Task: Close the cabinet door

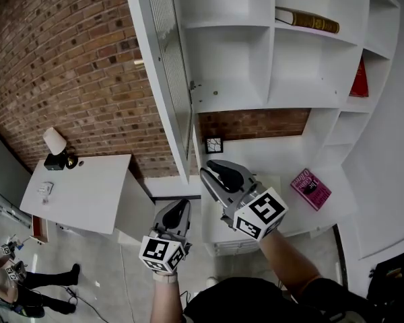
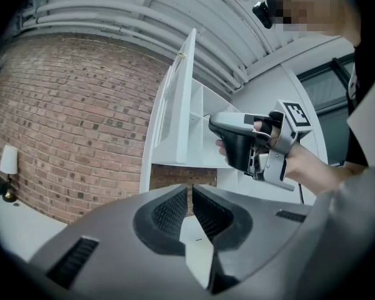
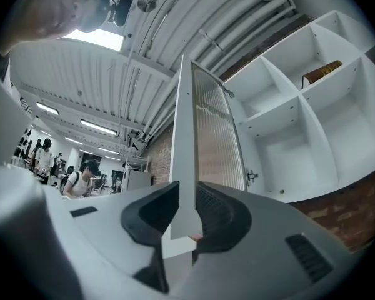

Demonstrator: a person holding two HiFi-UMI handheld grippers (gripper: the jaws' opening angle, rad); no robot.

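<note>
The white cabinet stands open, and its door, a white frame with ribbed glass, swings out toward me. My right gripper is up at the door's lower corner. In the right gripper view the door's edge shows in the narrow gap of my right gripper, whose jaws are slightly open and do not press on it. My left gripper hangs lower and to the left, away from the door. Seen in its own view, the left gripper is shut with nothing in it. The right gripper also shows there.
A brown book lies on an upper shelf, a red one stands at the right, and a pink book lies on the counter. A white table with a lamp stands at the left by the brick wall. People are far off.
</note>
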